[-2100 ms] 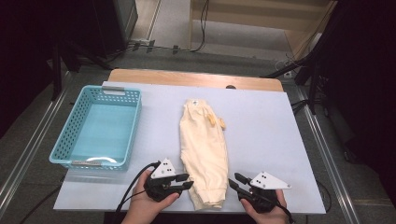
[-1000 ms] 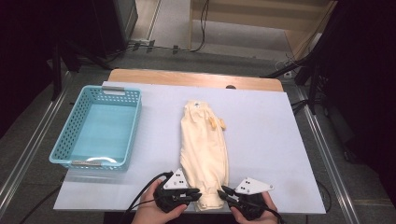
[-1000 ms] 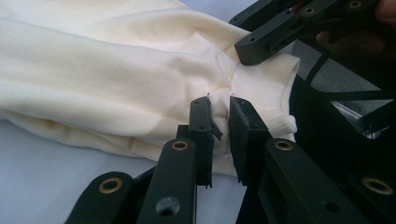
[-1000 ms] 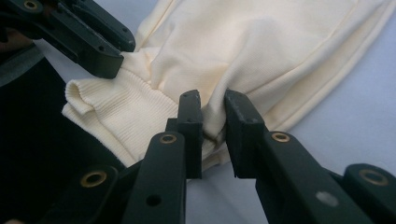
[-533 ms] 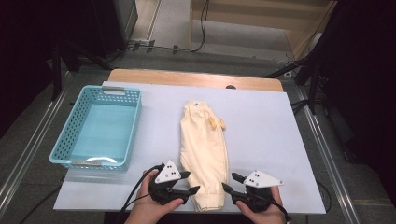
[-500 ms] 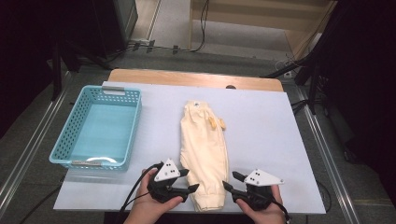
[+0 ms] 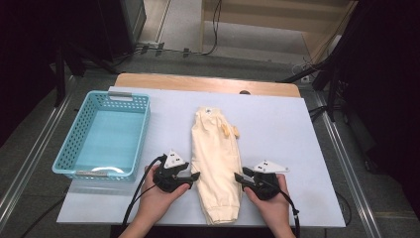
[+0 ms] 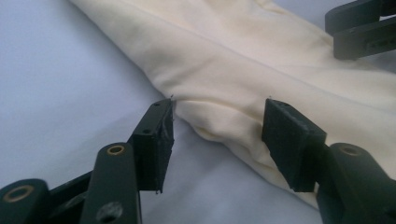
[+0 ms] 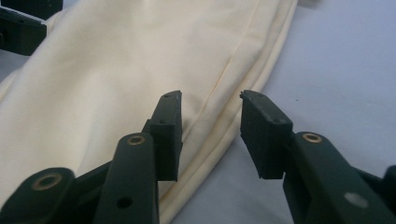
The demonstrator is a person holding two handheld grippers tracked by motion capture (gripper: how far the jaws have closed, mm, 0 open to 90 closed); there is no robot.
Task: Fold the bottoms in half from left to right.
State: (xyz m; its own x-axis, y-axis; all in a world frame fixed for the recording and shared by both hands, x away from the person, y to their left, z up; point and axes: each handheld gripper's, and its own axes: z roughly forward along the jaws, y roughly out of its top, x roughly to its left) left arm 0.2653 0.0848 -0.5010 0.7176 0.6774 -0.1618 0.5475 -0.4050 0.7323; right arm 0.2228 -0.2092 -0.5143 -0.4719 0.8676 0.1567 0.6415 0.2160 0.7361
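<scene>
Two tools at the sides of the cream pants

We hold the left tool [image 7: 194, 176] partly open, its jaws just closing, with the edge of the cream pants [image 7: 218, 158] between them but not pinched. Our right tool [image 7: 238, 177] is partly open too, jaws just closing, over the pants' other edge. The pants lie flat on the desk [image 7: 297, 148] between both tools. We can read no writing.

trousers [image 7: 216, 161]: 1 | basket [image 7: 74, 148]: 1 | tongs: 2 — left tongs [image 7: 193, 177], right tongs [image 7: 239, 177]
</scene>
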